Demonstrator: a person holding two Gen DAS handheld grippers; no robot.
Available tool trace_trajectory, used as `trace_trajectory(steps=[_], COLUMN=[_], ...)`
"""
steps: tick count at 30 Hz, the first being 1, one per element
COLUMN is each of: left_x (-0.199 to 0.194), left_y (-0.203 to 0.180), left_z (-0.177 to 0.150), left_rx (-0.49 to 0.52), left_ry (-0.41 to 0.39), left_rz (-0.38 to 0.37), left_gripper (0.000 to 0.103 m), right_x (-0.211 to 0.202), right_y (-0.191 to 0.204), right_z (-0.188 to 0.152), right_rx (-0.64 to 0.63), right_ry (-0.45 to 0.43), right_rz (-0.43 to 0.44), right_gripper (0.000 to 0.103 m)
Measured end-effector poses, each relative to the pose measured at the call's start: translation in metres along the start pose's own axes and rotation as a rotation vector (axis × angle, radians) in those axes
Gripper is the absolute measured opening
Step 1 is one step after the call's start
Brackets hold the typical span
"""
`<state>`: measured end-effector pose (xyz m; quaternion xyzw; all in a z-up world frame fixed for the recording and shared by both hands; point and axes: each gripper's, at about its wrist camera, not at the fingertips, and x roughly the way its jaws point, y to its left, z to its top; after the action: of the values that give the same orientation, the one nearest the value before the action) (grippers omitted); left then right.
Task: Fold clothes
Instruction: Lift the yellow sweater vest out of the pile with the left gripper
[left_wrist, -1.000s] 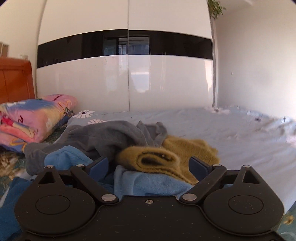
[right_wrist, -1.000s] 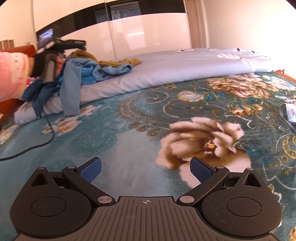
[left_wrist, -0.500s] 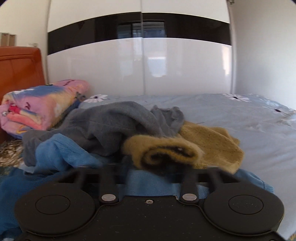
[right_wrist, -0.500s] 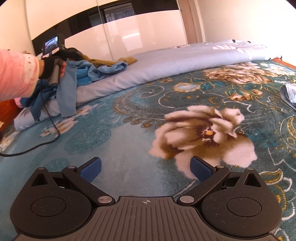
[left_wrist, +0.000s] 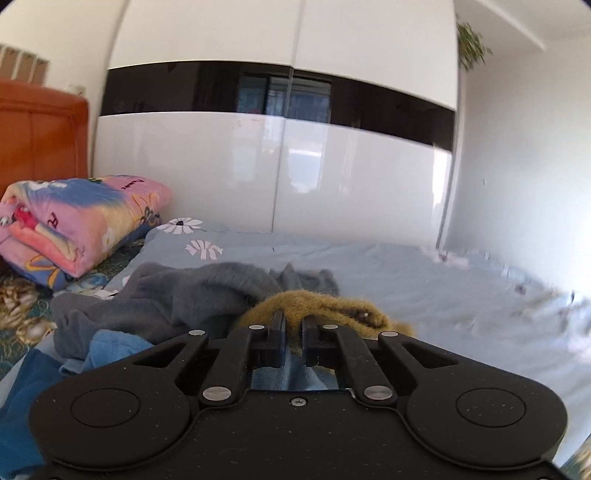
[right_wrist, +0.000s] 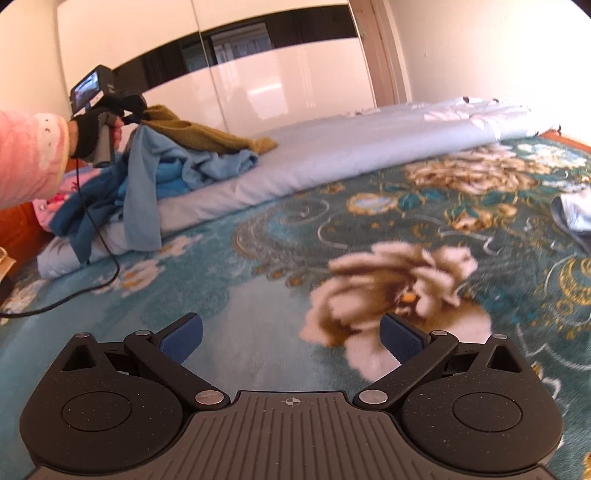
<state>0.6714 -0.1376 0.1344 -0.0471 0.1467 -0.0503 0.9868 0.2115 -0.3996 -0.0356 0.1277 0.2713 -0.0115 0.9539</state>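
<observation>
Left wrist view, left to right: an orange-brown headboard stands at the far left edge of the bed, with a folded pink and blue quilt lying before it. A grey garment is heaped near the left edge of the pale blue bedsheet, above a light blue garment. At centre the left gripper is clenched on a mustard-yellow sweater; its jaws have just been closing, and a fold of the knit lies pinched between them. A glossy white wardrobe with a black band fills the background, and a white wall closes the right side.

Right wrist view, left to right: a pink sleeve and a gloved hand carry the left gripper, with a black cable hanging from it to the blanket. The sweater rises from the pile toward that gripper, and the light blue garment drapes over the near edge of the bedsheet. A teal flowered blanket covers the foreground. The right gripper hovers over it, released, its blue pads wide apart with nothing between them. A pale cloth lies at the blanket's right edge.
</observation>
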Motion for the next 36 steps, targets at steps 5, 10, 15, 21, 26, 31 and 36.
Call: trace_trajectory(steps=[5, 10, 15, 21, 26, 31, 36], left_x=[-0.033, -0.076, -0.123, -0.118, -0.100, -0.082, -0.061], left_y=[-0.004, -0.002, -0.006, -0.002, -0.003, -0.016, -0.051], left_z=[0.018, 0.033, 0.030, 0.025, -0.007, -0.056, -0.090], left_rx=[0.015, -0.004, 0.114, 0.116, 0.122, 0.208, 0.412], left_ry=[-0.033, -0.057, -0.133, -0.051, 0.068, 0.131, 0.088], left_rz=[-0.037, -0.121, -0.208, -0.169, -0.155, -0.137, -0.045], left_gripper=[0.004, 0.003, 0.000, 0.000, 0.001, 0.058, 0.074], right_x=[-0.018, -0.033, -0.047, -0.044, -0.043, -0.036, -0.030], right_y=[0.005, 0.008, 0.012, 0.022, 0.017, 0.012, 0.012], right_z=[0.007, 0.015, 0.020, 0.016, 0.016, 0.011, 0.007], right_rx=[-0.033, -0.042, -0.047, -0.070, -0.060, -0.038, -0.038], right_ry=[-0.031, -0.060, -0.107, -0.068, -0.068, -0.053, -0.035], right_rz=[0.018, 0.027, 0.035, 0.075, 0.053, 0.052, 0.058], right_gripper=[0.103, 0.103, 0.103, 0.103, 0.103, 0.103, 0.103])
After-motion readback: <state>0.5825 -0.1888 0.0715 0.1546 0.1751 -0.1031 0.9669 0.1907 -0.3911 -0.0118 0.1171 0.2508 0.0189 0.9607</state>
